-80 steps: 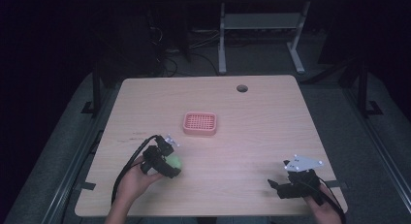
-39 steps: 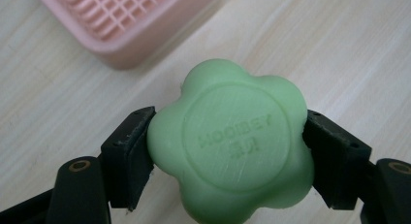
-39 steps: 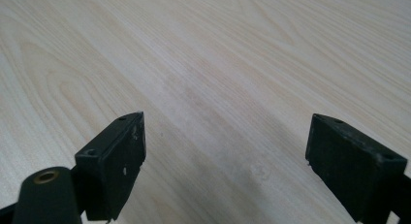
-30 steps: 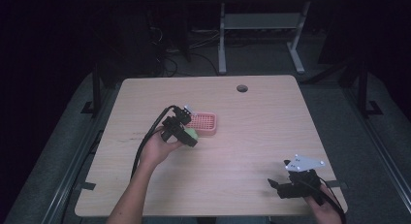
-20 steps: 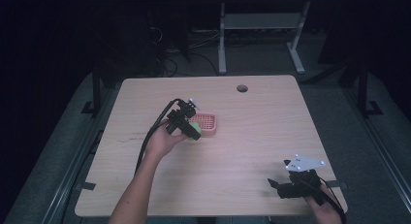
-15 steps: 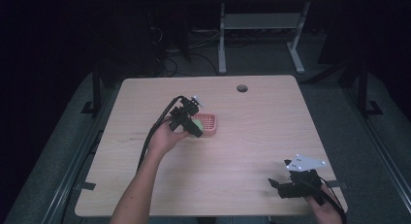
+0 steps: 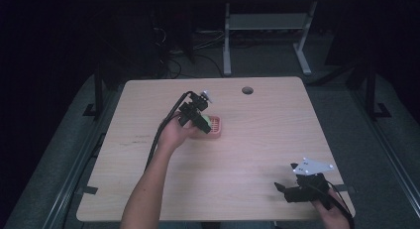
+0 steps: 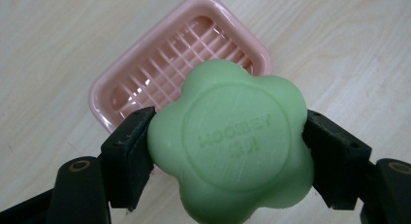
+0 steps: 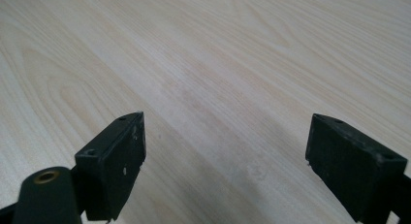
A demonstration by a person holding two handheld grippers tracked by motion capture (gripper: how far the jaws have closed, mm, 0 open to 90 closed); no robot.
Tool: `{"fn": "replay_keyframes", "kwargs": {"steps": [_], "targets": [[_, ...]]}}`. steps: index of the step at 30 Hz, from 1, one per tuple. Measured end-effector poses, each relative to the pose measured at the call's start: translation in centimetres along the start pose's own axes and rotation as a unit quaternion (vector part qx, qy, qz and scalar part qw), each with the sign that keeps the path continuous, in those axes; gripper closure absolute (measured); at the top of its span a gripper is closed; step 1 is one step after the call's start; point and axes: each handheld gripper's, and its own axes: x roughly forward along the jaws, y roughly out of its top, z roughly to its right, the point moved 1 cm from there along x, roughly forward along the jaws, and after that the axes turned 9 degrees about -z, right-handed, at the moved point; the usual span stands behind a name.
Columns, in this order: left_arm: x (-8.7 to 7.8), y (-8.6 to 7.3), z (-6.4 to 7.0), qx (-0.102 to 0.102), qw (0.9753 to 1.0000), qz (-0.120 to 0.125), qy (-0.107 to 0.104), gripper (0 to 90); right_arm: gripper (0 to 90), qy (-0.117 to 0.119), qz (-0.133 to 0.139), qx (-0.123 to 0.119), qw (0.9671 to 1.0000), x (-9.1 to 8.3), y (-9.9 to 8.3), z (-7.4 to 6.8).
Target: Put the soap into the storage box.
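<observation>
A green flower-shaped soap (image 8: 232, 144) is clamped between the two black jaws of my left gripper (image 8: 228, 146). It hangs just above a pink ribbed soap dish (image 8: 160, 73), whose near part it hides. In the high view the left gripper (image 7: 197, 116) holds the green soap (image 7: 204, 121) over the left end of the pink dish (image 7: 215, 126) at the table's middle. My right gripper (image 7: 292, 190) rests near the front right corner, and in its own view the right gripper (image 9: 228, 166) has its jaws wide apart over bare wood.
The light wooden table (image 7: 257, 140) has a round cable hole (image 7: 247, 90) near its far edge. A black cable (image 7: 161, 135) trails from the left gripper along the forearm. Dark floor and a desk frame (image 7: 267, 26) lie beyond the table.
My left gripper has carried the green soap from the front left of the table forward and right to above the pink dish. The right gripper has stayed put.
</observation>
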Motion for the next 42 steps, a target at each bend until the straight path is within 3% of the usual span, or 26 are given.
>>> {"fn": "replay_keyframes", "kwargs": {"steps": [8,22,30,42], "targets": [[0.2,0.9,-0.5,-0.011,0.9998,0.013,0.006,26.3,13.8,-0.002,0.002,0.000,1.0000,0.0,0.0,0.1],[1.6,1.9,-1.5,-0.037,0.9993,0.001,0.006,26.3,13.8,-0.001,0.001,0.002,1.0000,0.1,-0.1,0.1],[2.3,2.7,-1.3,-0.042,0.9990,-0.002,0.015,26.3,13.8,-0.001,0.004,0.000,1.0000,0.1,-0.1,0.1],[3.2,3.5,-1.4,-0.054,0.9985,-0.002,0.009,26.3,13.8,-0.001,0.002,0.000,1.0000,0.1,-0.1,0.1]]}}
